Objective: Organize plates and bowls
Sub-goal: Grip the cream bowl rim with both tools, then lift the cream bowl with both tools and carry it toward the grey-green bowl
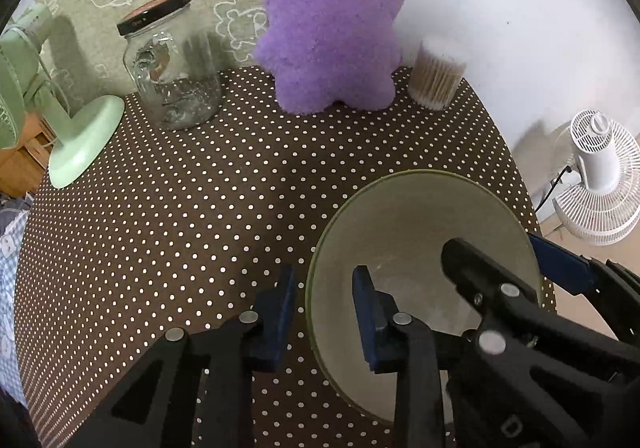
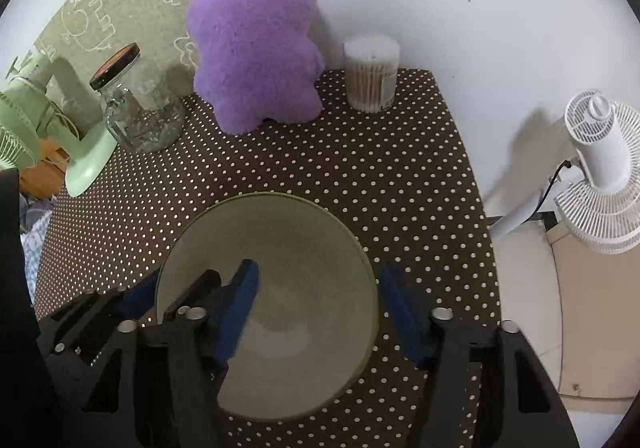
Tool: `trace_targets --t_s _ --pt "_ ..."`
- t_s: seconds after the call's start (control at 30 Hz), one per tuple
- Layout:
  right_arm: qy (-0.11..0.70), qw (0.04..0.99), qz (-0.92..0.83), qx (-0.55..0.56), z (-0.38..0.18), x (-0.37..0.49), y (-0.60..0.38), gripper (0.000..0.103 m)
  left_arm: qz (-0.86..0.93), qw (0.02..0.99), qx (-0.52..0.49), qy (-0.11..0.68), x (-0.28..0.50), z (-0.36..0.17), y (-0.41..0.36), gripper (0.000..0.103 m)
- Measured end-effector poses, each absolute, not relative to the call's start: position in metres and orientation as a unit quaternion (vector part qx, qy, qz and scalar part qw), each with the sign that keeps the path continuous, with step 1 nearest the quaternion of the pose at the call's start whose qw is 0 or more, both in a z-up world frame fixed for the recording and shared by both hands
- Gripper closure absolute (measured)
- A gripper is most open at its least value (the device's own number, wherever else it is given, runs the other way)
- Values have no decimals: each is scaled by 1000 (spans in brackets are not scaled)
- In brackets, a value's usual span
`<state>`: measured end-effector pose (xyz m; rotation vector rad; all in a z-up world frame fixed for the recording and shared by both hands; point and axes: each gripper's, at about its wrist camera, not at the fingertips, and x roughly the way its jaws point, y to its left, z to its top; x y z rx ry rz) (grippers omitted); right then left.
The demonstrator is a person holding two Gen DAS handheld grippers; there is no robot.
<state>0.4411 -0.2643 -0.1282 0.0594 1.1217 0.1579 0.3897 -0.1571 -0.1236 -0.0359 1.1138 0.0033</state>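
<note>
The bowl (image 1: 424, 280), a pale green one, sits on the polka-dot desk (image 1: 180, 228) toward its near right side. From my left wrist camera I see my left claw (image 1: 326, 318) straddling the bowl's left wall, one blue pad outside, the other inside. The pads look drawn close around the rim, so I read it as clamped on the bowl. My right claw (image 1: 516, 264) comes in from the right, one black finger inside the bowl, the other beyond the far rim.

Well back stand a glass jar (image 1: 172, 64), a purple plush toy (image 1: 332, 24), a tub of cotton swabs (image 1: 438, 76) and a green desk fan (image 1: 76, 136).

Through the right wrist camera the bowl (image 2: 288, 288) fills the near middle. My right claw (image 2: 320, 308) spans its right half, one pad inside, the other just outside the right rim (image 2: 374, 312). A gap shows there, so I count it open. The left claw (image 2: 132, 300) grips the left rim.

I judge this the grasping step. Next I should close the right pads on the wall, then lift evenly with both hands so the bowl stays level.
</note>
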Motion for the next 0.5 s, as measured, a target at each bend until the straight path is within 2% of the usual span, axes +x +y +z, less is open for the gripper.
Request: trace_targets --t_s 0.17,0.33,0.5 --pt "528 847 57 24 -132 444 -267 57 0 847 -15 532 395 -130 -158 82" --pt "535 843 53 25 -139 448 -271 66 0 845 -11 534 399 -135 -159 83" --pt "538 841 45 18 -141 453 -271 68 2 845 -3 534 400 -137 -160 82"
